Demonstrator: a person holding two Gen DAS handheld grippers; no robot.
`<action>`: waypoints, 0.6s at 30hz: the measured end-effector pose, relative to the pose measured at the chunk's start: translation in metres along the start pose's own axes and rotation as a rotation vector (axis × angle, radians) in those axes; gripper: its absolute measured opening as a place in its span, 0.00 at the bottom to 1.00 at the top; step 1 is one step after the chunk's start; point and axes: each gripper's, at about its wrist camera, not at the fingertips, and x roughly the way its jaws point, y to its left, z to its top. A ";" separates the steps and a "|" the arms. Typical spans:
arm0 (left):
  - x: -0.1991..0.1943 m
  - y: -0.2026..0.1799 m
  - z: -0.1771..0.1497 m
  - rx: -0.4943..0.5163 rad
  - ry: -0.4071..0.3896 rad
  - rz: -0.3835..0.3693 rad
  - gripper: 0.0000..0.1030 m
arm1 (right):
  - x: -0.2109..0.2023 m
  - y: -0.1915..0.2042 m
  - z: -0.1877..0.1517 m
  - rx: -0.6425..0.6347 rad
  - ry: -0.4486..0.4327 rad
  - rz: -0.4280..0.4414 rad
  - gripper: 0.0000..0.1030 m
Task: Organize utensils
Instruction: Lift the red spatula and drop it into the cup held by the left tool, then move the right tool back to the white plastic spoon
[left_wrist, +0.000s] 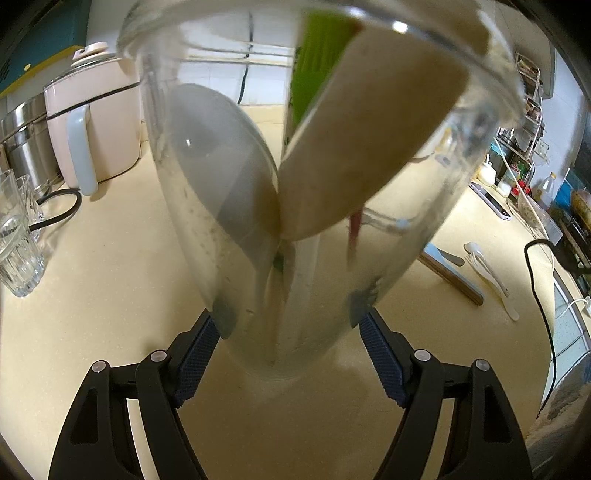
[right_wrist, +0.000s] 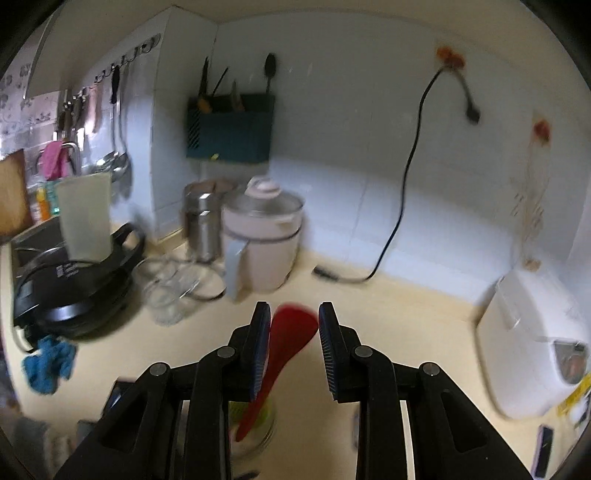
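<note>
My left gripper is shut on a clear glass jar and holds it above the beige counter. Inside the jar stand a grey spoon, a wooden spatula and a green utensil. A white spoon and a grey-handled utensil lie on the counter at right. In the right wrist view, my right gripper is open. A red spatula stands between its fingers, its handle down in the jar below. I cannot tell whether a pad touches it.
A pink electric pot, steel canister, drinking glasses and a black cord sit at left. A black griddle, blue cloth and white appliance stand on the counter. A teal utensil holder hangs on the wall.
</note>
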 end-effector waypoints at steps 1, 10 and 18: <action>0.000 0.000 0.000 0.000 0.000 0.001 0.78 | -0.003 -0.002 -0.002 -0.003 0.005 -0.006 0.38; 0.000 -0.001 0.000 0.002 0.000 0.002 0.78 | -0.025 -0.080 -0.015 0.212 0.094 -0.148 0.42; 0.005 -0.006 0.002 0.012 0.003 0.014 0.78 | -0.006 -0.182 -0.096 0.528 0.408 -0.293 0.42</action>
